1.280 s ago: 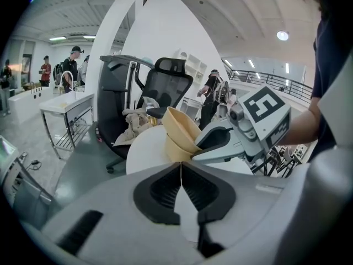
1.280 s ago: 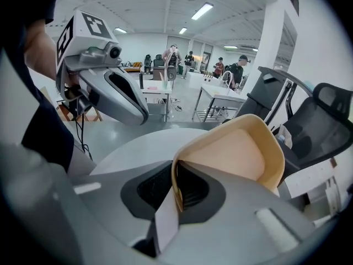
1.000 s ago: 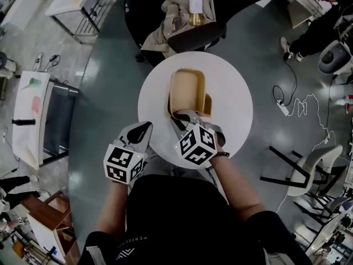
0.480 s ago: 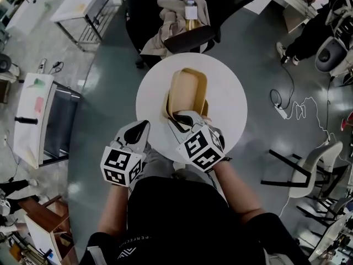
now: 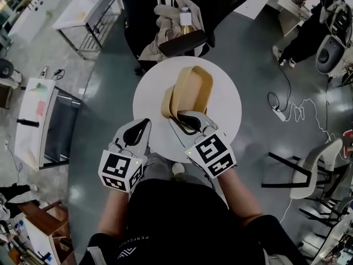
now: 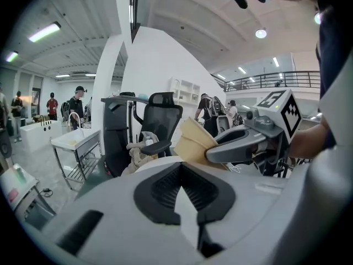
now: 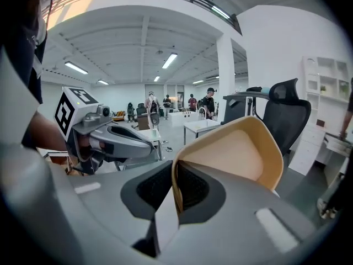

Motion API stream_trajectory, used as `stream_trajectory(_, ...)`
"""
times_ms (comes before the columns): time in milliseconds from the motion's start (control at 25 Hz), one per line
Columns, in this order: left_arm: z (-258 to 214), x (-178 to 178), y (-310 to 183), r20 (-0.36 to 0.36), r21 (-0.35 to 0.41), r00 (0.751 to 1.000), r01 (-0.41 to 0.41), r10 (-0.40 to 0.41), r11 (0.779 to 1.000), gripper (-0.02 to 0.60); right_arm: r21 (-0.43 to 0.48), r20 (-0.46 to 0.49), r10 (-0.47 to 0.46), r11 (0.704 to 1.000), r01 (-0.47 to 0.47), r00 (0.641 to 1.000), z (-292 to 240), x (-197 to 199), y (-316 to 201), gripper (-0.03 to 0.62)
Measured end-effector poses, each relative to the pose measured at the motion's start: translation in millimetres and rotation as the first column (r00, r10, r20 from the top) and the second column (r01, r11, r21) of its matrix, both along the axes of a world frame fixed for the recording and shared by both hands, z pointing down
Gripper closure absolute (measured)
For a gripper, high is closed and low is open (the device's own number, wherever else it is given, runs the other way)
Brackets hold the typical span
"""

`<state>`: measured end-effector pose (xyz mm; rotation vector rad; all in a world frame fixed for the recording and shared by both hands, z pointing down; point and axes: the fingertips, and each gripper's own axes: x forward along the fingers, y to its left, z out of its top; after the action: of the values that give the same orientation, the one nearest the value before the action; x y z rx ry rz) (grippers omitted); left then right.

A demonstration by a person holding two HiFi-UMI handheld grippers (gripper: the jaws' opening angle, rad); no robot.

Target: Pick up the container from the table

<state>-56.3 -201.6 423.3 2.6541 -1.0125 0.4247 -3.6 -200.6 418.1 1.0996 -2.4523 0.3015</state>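
The tan plastic container (image 5: 190, 90) hangs tilted above the round white table (image 5: 151, 93), its open side facing left. My right gripper (image 5: 185, 116) is shut on its near rim; in the right gripper view the thin wall (image 7: 237, 150) stands clamped between the black pads (image 7: 193, 186). My left gripper (image 5: 138, 127) hovers over the table's near left edge, shut with nothing in it. In the left gripper view the container (image 6: 193, 142) and the right gripper (image 6: 242, 145) show ahead to the right.
A black office chair (image 5: 182, 37) with a beige cloth and a small bottle (image 5: 185, 17) stands just beyond the table. White work tables (image 5: 33, 115) lie to the left, a white chair (image 5: 309, 170) and floor cables (image 5: 287, 106) to the right. People stand far right.
The right gripper has risen with the container, whose far end has come off the table and tilted up. The left gripper has risen a little too.
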Motion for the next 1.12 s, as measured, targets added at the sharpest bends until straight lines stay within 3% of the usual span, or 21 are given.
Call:
stream_trajectory(320,-25,6,8,-0.016,0.053,1.0,-0.001,0.002,0.999,0.589,0.014,0.12,0.037,0.999,-0.039,0.992,-26,11,15,0.568)
stream_trajectory(640,-37,-5,14,-0.019,0.079,0.999,0.027,-0.025,0.997,0.589,0.027,0.175,0.075,0.996,-0.081,0.982,-39,25,24,0.568)
stream_trajectory(1120,-41,-12,20,-0.029,0.09,0.999,0.047,-0.045,0.995,0.589,0.034,0.231,0.064,0.997,-0.073,0.971,-52,19,31,0.569)
